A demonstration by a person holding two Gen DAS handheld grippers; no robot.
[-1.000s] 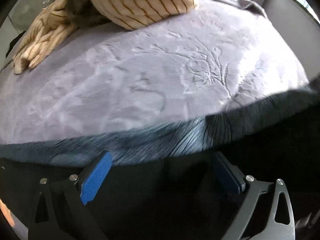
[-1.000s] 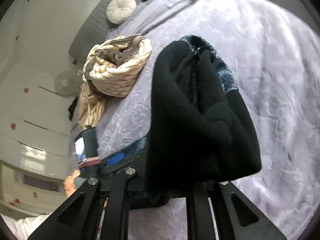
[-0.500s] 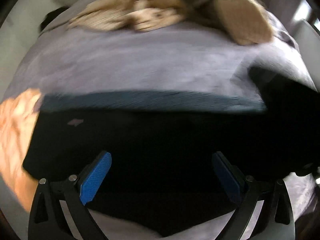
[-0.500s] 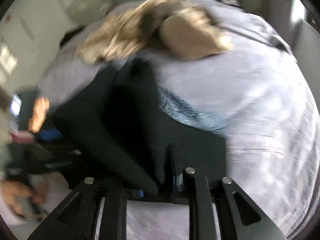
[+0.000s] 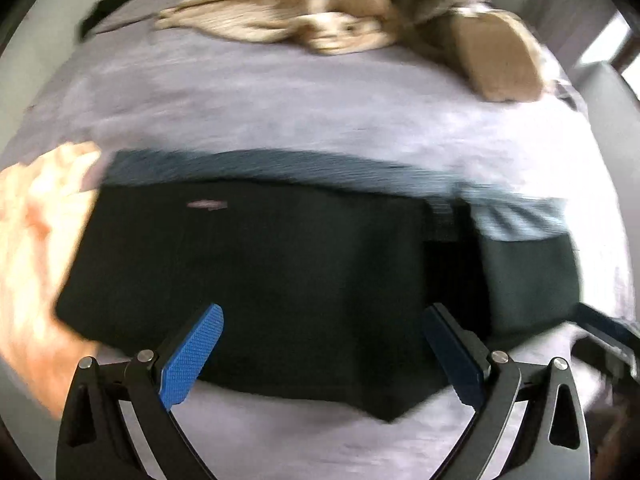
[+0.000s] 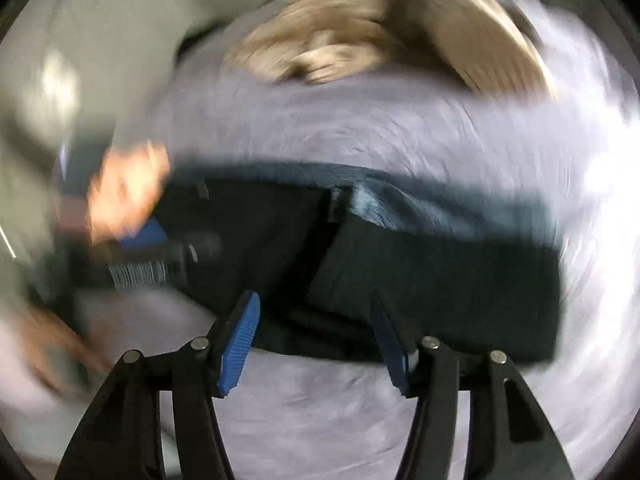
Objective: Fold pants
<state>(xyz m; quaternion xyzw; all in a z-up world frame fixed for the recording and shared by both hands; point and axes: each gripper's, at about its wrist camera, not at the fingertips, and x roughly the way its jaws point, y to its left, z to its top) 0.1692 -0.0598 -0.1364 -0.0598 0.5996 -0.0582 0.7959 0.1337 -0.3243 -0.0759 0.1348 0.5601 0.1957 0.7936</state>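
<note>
lilac bedspread (image 5: 280, 112) carries the black pants (image 5: 260, 280), folded flat near its front edge; left gripper (image 5: 320, 344) hangs wide over them, right gripper (image 6: 316, 332) is opening above them, gripping nothing.

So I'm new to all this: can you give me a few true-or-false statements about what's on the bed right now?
1. The black pants lie on a lavender blanket. True.
2. The left tongs are clamped shut on the pants. False: their blue pads stand wide apart.
3. A beige striped garment lies beyond the pants. True.
4. The pants are bright red. False: they are black with a blue-grey waistband.
5. The right tongs grip the striped garment. False: they are opening over the pants, holding nothing.
</note>
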